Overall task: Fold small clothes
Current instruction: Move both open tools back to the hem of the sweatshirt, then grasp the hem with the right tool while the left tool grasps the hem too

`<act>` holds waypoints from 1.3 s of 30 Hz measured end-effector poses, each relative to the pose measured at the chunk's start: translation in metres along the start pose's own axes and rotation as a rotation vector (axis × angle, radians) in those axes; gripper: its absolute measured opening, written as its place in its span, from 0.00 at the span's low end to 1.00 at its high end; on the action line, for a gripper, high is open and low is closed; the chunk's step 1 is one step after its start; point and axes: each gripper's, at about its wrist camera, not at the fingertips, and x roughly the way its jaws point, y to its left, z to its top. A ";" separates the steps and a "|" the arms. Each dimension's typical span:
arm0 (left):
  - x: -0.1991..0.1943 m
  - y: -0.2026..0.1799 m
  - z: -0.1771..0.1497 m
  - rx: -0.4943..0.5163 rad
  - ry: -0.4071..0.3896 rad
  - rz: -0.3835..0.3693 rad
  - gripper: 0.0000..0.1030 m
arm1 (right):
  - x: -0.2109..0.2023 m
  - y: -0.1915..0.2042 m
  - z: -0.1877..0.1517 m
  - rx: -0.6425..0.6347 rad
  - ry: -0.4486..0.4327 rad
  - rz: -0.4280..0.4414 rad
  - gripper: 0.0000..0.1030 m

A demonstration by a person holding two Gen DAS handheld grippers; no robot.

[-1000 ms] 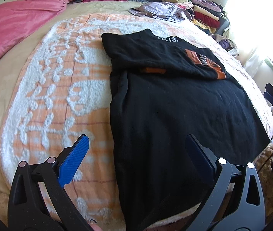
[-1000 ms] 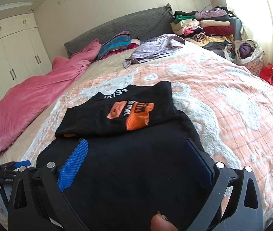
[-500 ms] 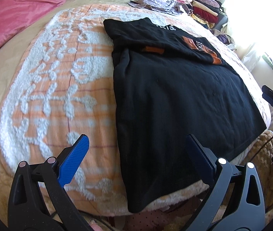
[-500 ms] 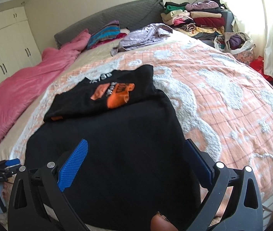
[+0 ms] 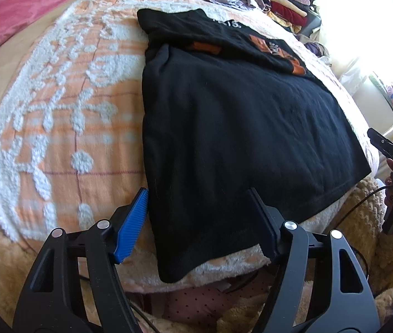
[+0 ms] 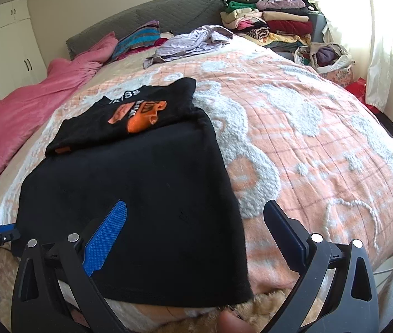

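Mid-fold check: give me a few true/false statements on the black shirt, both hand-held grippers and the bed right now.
1. The black shirt lies flat on the orange-and-white bedspread. True.
2. The right hand-held gripper is clamped on the hem. False: its jaws stand open over the shirt's near right corner.
3. The left hand-held gripper holds a pink blanket. False: its jaws, just closing, straddle the shirt's near left edge without gripping it.
4. The top of the shirt is already folded down, orange print showing. True.
5. Folded clothes are stacked by the headboard. True.

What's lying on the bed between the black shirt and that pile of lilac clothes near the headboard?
Nothing: between the black shirt and the lilac clothes only the orange-and-white bedspread shows, clearest in the right wrist view.
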 end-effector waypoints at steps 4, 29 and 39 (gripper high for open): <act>0.002 -0.001 -0.009 -0.023 0.024 -0.010 0.61 | -0.001 -0.005 -0.009 -0.011 0.036 0.020 0.96; 0.007 0.000 -0.023 -0.048 0.056 -0.011 0.71 | 0.001 -0.016 -0.040 -0.023 0.165 0.034 0.09; 0.006 -0.001 -0.021 -0.041 0.037 0.032 0.36 | -0.048 -0.017 -0.012 -0.005 -0.070 0.131 0.09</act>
